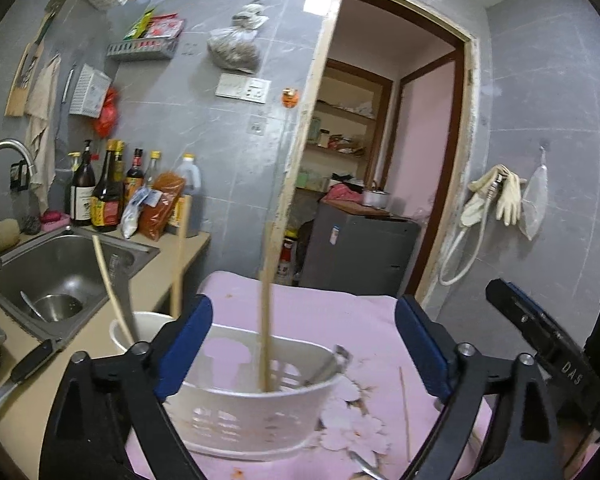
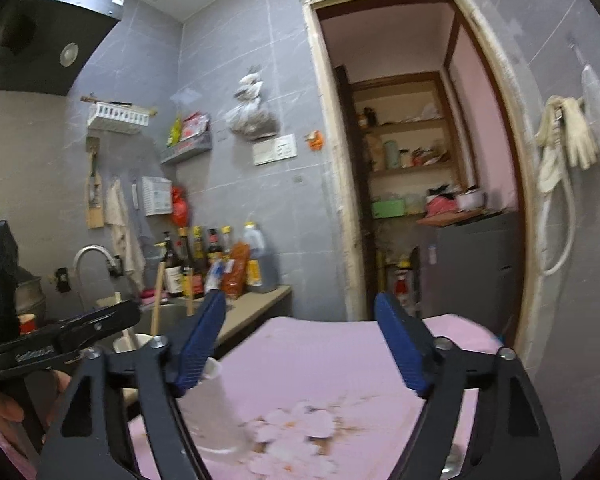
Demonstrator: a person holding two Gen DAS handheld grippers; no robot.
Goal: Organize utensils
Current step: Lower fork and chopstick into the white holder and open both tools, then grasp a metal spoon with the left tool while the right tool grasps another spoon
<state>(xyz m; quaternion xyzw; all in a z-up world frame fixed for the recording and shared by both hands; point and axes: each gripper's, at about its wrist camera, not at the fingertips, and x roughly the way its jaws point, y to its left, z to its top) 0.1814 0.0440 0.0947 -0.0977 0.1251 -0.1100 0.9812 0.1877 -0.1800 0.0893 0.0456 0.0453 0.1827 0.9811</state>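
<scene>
A white slotted utensil basket [image 1: 256, 412] stands on the pink flowered cloth [image 1: 364, 320]. A wooden chopstick [image 1: 266, 312] stands upright in it, blurred, and a metal utensil [image 1: 328, 366] leans on its right rim. My left gripper [image 1: 300, 344] is open, its blue pads on either side of the basket. A thin skewer [image 1: 405, 412] lies on the cloth to the right. A white cup [image 1: 140, 328] at the left holds two wooden sticks [image 1: 180, 252]. My right gripper [image 2: 300, 344] is open and empty above the cloth; the basket [image 2: 212, 412] shows blurred by its left finger.
A steel sink [image 1: 60, 272] with a tap [image 1: 4, 156] sits at the left, with sauce bottles [image 1: 104, 192] behind it. A knife [image 1: 24, 368] lies on the counter edge. An open doorway [image 1: 380, 160] leads to a grey cabinet [image 1: 360, 256]. Gloves [image 1: 496, 200] hang on the right wall.
</scene>
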